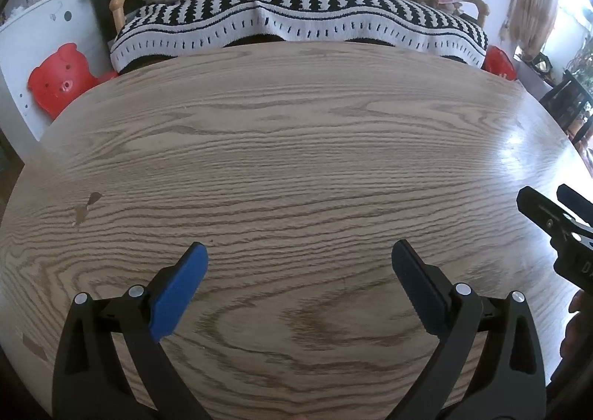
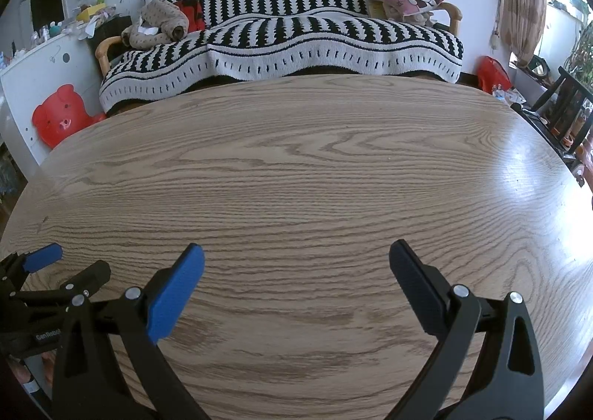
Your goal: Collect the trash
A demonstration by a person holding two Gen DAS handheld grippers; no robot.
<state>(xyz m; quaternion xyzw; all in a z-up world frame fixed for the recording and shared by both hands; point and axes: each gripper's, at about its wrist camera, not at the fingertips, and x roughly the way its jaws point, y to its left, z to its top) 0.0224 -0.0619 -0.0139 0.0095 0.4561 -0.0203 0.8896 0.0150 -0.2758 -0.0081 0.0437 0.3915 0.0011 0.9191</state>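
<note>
My left gripper (image 1: 299, 253) is open and empty, held low over the wooden table (image 1: 296, 146). My right gripper (image 2: 296, 253) is open and empty too, over the same table (image 2: 296, 160). Each shows in the other's view: the right gripper at the right edge of the left wrist view (image 1: 556, 205), the left gripper at the lower left of the right wrist view (image 2: 66, 264). No trash shows on the table in either view.
A sofa with a black-and-white striped blanket (image 1: 296, 12) stands behind the table's far edge. A red bear-shaped stool (image 1: 59, 79) leans at a white cabinet on the left. A dark chair (image 2: 567, 112) and plants are at the right.
</note>
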